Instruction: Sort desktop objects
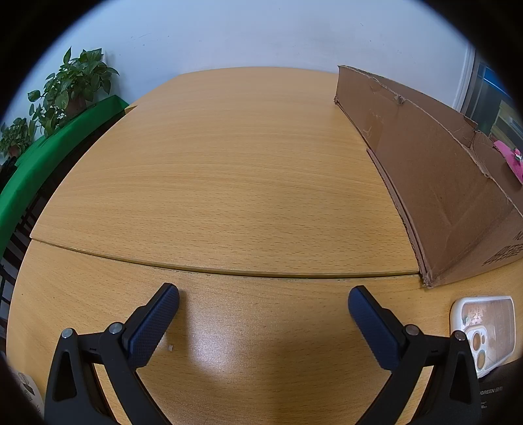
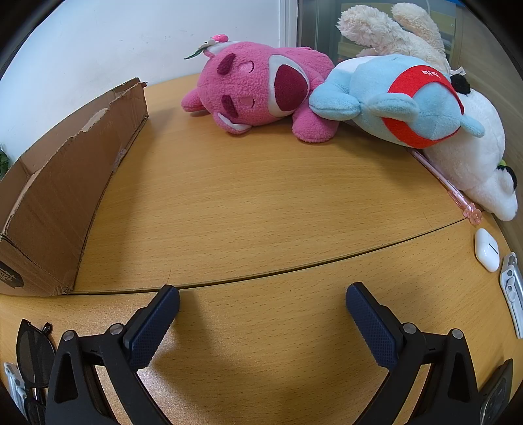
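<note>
My left gripper (image 1: 263,300) is open over bare wooden table (image 1: 228,170), nothing between its fingers. A clear phone case (image 1: 483,330) lies just right of it. A brown cardboard box (image 1: 434,183) stands to the right. My right gripper (image 2: 261,299) is also open and holds nothing. Far across the table lie a pink plush bear (image 2: 258,88), a blue plush with a red band (image 2: 405,101), a white plush (image 2: 474,163) and a cream one (image 2: 392,29). A pink pen (image 2: 447,186) pokes out beneath them. White earbuds case (image 2: 487,250) sits at the right edge.
Black sunglasses (image 2: 32,356) lie at the lower left of the right wrist view, a white clip-like item (image 2: 513,294) and a dark device (image 2: 493,395) at its right. Green cloth (image 1: 59,144) and potted plants (image 1: 72,85) stand beyond the table's left edge.
</note>
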A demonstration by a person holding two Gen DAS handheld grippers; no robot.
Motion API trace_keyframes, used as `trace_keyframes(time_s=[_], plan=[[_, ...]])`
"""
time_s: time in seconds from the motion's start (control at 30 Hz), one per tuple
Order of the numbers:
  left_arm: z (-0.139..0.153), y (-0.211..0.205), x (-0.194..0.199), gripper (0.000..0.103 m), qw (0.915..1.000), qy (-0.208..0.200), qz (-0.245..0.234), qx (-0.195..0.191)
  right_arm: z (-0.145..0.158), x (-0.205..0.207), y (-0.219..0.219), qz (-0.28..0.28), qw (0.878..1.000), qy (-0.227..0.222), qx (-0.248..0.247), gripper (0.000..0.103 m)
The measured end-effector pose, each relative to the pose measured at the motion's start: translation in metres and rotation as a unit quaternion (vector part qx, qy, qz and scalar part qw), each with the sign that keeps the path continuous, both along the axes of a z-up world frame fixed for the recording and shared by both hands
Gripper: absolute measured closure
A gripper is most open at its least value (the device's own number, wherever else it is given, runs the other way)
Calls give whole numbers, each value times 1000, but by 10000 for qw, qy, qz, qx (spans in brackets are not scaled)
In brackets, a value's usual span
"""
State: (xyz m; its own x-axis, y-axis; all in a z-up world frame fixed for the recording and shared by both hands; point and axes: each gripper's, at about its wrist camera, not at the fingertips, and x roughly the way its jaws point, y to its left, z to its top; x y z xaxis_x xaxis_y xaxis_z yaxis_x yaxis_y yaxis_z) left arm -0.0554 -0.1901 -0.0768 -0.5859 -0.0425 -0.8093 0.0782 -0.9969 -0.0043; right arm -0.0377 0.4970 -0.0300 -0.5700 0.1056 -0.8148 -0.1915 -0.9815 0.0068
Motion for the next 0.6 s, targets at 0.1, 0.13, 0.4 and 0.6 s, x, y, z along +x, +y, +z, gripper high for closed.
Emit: trace_keyframes(time_s=[0.1,0.13,0.4,0.6], plan=[[0,0,0,0,10000,3,8,0,0,0,0,2,10000,0,0,0],[0,0,0,0,10000,3,8,0,0,0,0,3,10000,0,0,0],[-1,0,0,0,10000,20,37,-2,-1,-1,1,-64,10000,-1,-3,0],[-1,0,0,0,10000,52,64,-2,6,25,-7,97,9988,-473,-70,0]])
